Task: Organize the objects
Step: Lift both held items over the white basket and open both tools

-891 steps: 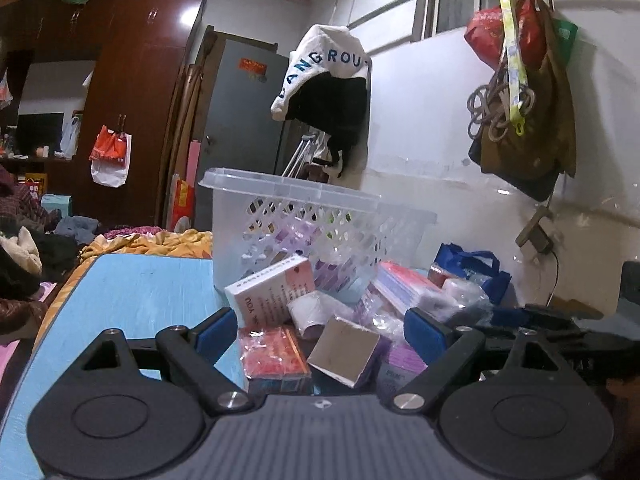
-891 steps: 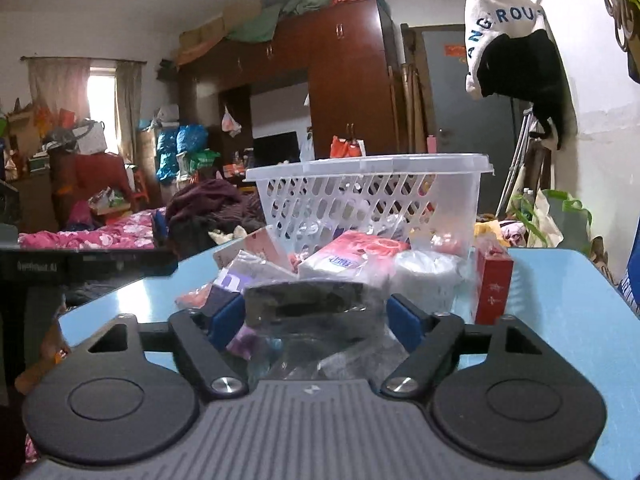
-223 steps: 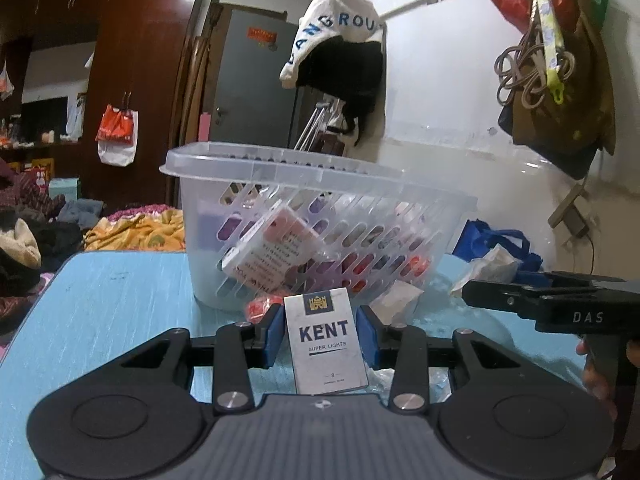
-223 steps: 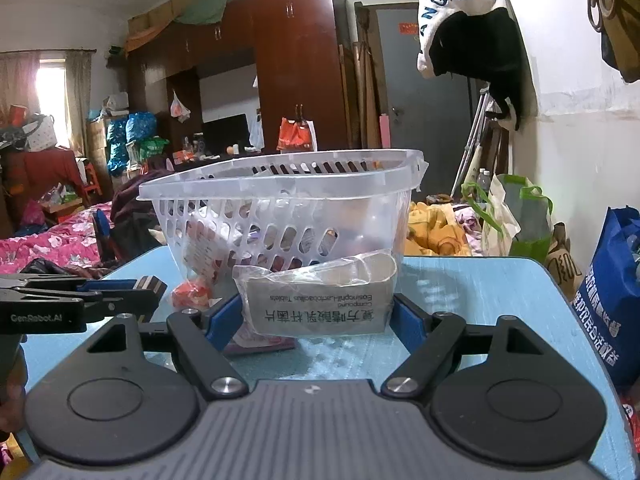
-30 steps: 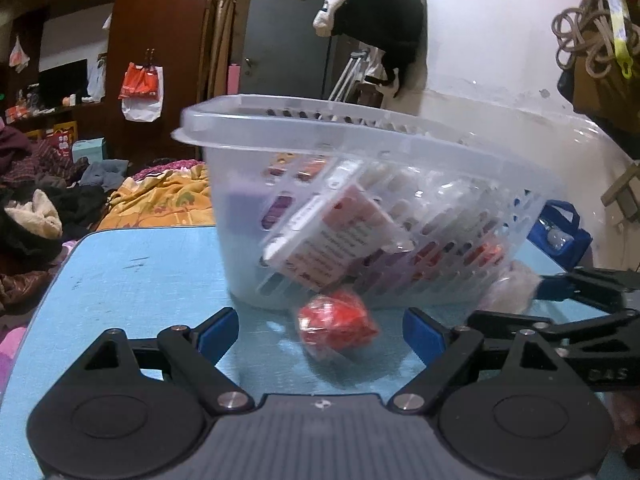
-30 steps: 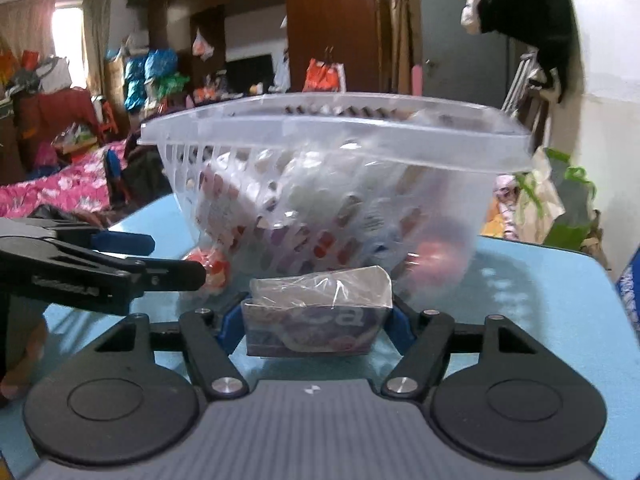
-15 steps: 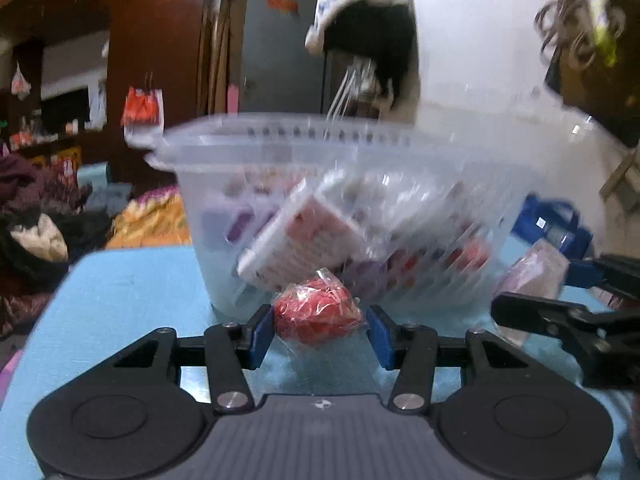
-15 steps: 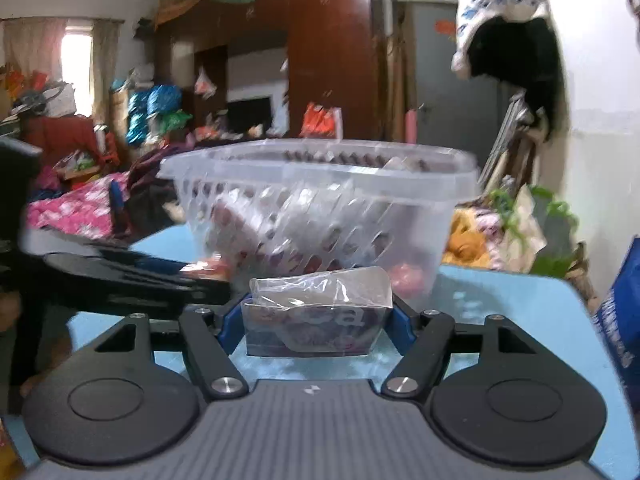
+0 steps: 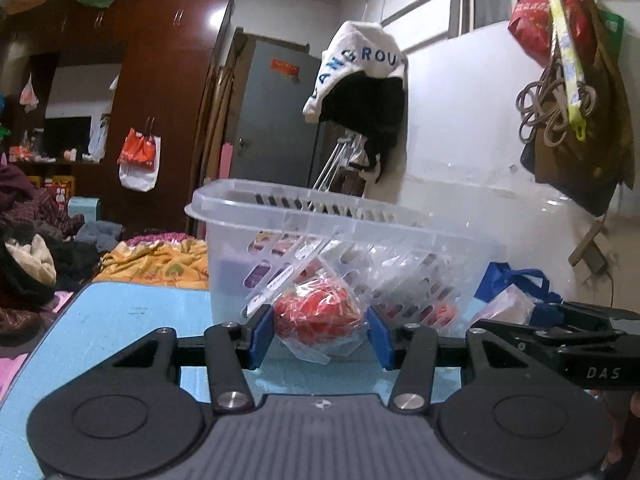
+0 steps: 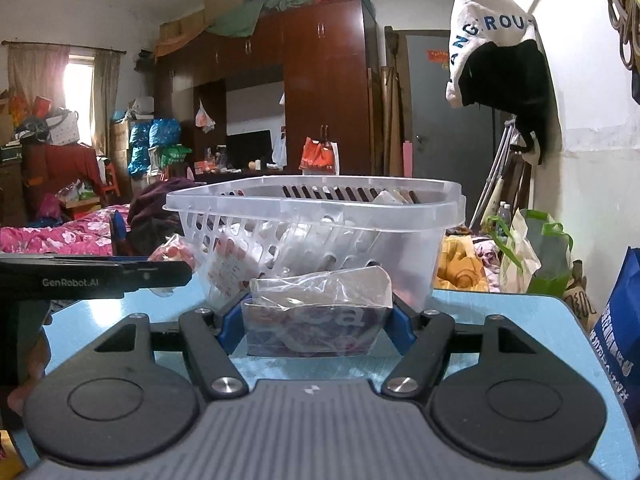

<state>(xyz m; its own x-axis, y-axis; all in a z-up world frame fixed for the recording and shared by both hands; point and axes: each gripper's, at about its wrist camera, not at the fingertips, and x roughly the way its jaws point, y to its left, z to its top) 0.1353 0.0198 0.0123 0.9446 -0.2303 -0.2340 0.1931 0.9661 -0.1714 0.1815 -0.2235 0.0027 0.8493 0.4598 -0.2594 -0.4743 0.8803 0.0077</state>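
Before the packet-filled basket (image 9: 320, 216), left claw (image 9: 320, 334) grips red pouch (image 9: 318, 312), right claw (image 10: 316, 326) a sachet (image 10: 316, 320)

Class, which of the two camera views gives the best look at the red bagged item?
The left wrist view: the red bagged item sits centred and close, clamped in the left gripper. The right wrist view shows it only small at the left, partly hidden behind that gripper's finger.

walls: white (image 10: 592, 184) | wardrobe: dark brown wood (image 10: 328, 92), bundles on top | door: grey (image 9: 276, 120) | window: curtained, bright (image 10: 82, 80) | bed: pink floral cover (image 10: 52, 236) | desk: light blue top (image 9: 132, 308)
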